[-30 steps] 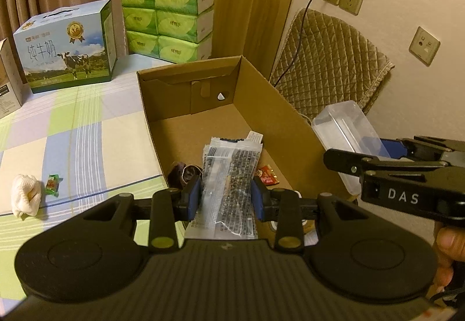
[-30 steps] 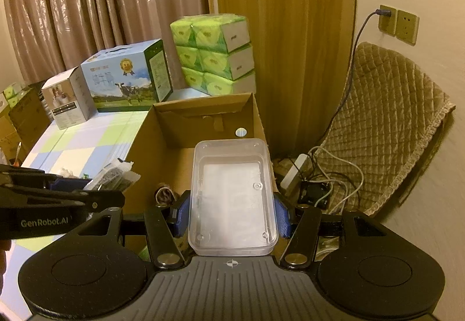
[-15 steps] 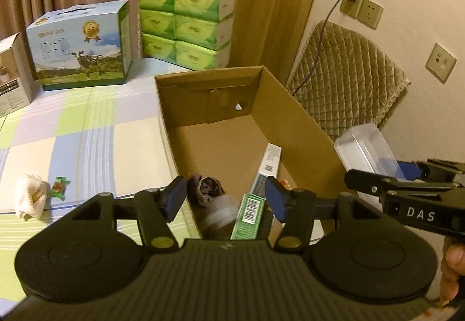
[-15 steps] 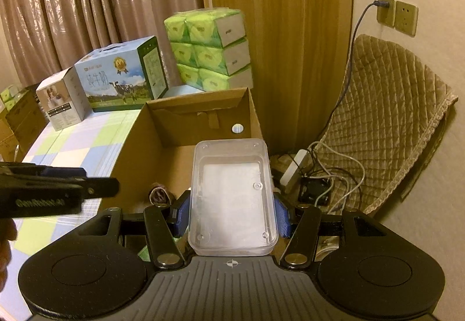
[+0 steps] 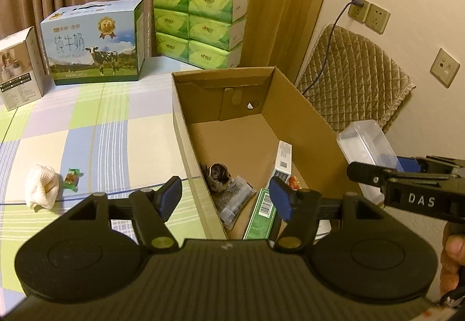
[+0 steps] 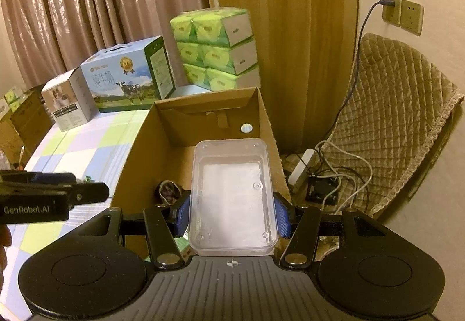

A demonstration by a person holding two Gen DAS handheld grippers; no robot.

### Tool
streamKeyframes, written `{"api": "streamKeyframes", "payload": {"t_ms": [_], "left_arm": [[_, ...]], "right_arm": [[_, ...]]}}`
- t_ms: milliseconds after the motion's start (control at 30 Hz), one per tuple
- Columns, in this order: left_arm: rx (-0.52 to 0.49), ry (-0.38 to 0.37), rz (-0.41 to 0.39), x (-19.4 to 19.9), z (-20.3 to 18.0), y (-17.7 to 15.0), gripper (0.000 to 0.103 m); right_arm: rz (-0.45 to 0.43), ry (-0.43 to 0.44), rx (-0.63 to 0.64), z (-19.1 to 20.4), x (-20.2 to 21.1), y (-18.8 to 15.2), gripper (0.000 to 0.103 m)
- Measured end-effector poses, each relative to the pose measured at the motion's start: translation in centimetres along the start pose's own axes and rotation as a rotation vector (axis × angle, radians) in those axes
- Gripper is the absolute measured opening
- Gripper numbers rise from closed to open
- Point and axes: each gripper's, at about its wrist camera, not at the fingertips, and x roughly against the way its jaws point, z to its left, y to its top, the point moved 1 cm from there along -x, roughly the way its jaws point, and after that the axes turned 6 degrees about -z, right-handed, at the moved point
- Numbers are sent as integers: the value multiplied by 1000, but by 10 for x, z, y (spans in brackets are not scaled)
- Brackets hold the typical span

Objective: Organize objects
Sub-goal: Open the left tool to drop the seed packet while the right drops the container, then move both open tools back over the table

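Right gripper (image 6: 232, 215) jaws clamp clear plastic container (image 6: 232, 199) over cardboard box (image 6: 139, 152).

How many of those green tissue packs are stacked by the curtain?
6 show: the green tissue packs stand in three rows of two, at the table's far end behind the cardboard box. More may sit hidden behind them.

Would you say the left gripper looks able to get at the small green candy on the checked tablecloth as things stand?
Probably yes. The left gripper, whose jaws have just been opening, is empty, and the green candy lies in the open beside the white cloth bundle, outside the cardboard box.
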Motion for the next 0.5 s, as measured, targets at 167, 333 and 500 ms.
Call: {"api": "streamKeyframes", "payload": {"t_ms": [167,333,500], "left_arm": [[11,10,2,2,7,-3,67],[12,23,2,6,13,-9,77],[29,39,10,15,23,-19,79]], "right_arm": [[-33,47,-54,-3,-6,3,55],[-52,56,-100,-9,-1,0,82],[-58,49,-107,-8,13,-7,84]]}}
